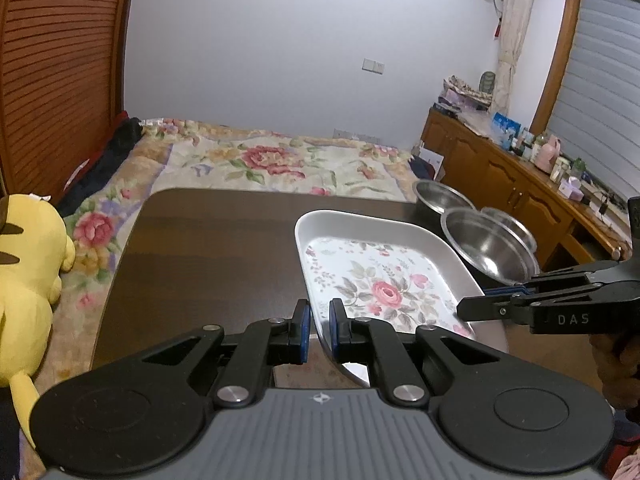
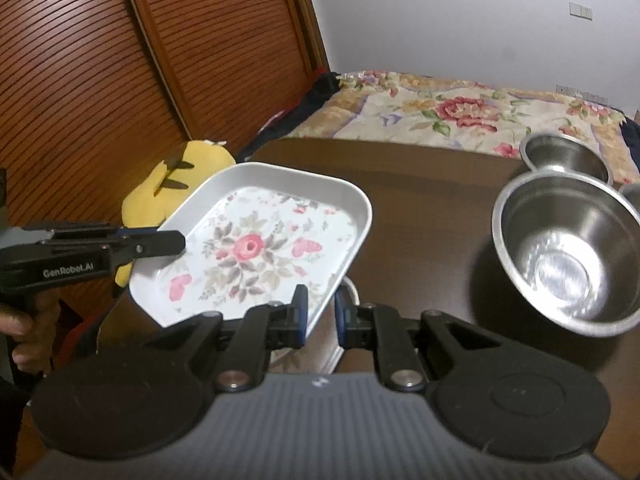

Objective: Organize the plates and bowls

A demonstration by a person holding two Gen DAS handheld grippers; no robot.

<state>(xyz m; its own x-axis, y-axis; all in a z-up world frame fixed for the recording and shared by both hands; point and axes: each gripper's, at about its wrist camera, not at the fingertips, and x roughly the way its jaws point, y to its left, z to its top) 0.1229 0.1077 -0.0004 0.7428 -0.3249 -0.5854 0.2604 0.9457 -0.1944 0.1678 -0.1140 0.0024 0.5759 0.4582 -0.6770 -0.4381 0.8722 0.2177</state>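
Nearest the lens, my left gripper (image 1: 319, 330) pinches the near rim of a white rectangular tray with a pink rose print (image 1: 380, 276). My right gripper (image 2: 321, 316) clamps the tray's opposite rim, so I hold it between both tools, lifted and tilted above the dark brown wooden table (image 1: 208, 248). Its long axis runs away from me toward the floral bedspread (image 1: 272, 160). To the tray's right, a large stainless steel bowl (image 2: 568, 252) sits on the table, a smaller steel bowl (image 2: 566, 156) just behind it.
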